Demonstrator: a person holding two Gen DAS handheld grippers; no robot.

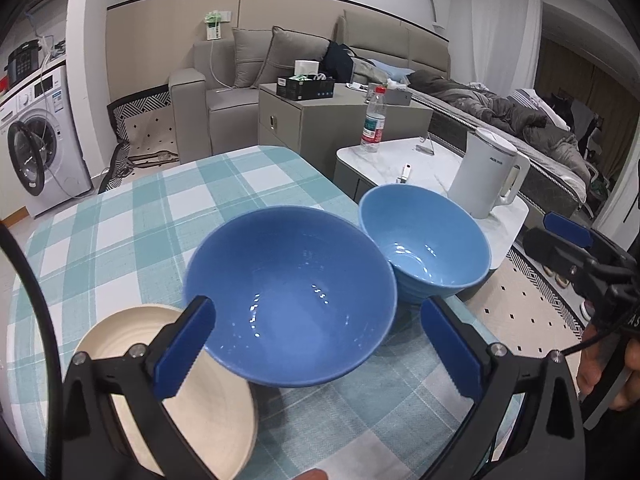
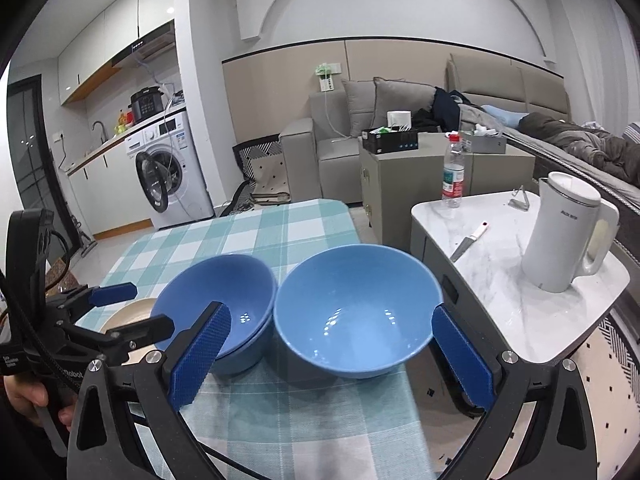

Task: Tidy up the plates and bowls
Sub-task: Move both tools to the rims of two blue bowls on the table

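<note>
Standing over the checked-cloth table [image 1: 132,216], both grippers hang w/ jaws spread wide and nothing between the pads, i.e. released.

Left gripper [image 1: 316,344] frames the darker blue bowl [image 1: 290,296]; its pads sit off either side of the near rim w/o touching. In the right wrist view that bowl [image 2: 218,300] shows a 2nd rim just under it, so prob. nested in another bowl; can't be sure. Makes sense as a stack: same-type items grouped.

Right gripper [image 2: 330,354] frames the lighter blue bowl [image 2: 356,308], which sits at the table's right corner, close to the edge, just beside the dark bowl, rims abt touching. Seen from the left cam it's [image 1: 426,244], behind-right of the dark one.

Cream plate [image 1: 176,392] lies flat at near left, partly tucked under the dark bowl's side and behind the left finger. Plates kept apart from bowls, seemingly.

Judgement: bowls look set down, hands clear of them; light bowl not yet stacked, so task prob. mid-way. Risk: light bowl near the table edge, a nudge could tip it off.

White kettle [image 2: 568,236] and water bottle [image 2: 453,176] on the marble side table [image 2: 500,292] are not involved.
</note>
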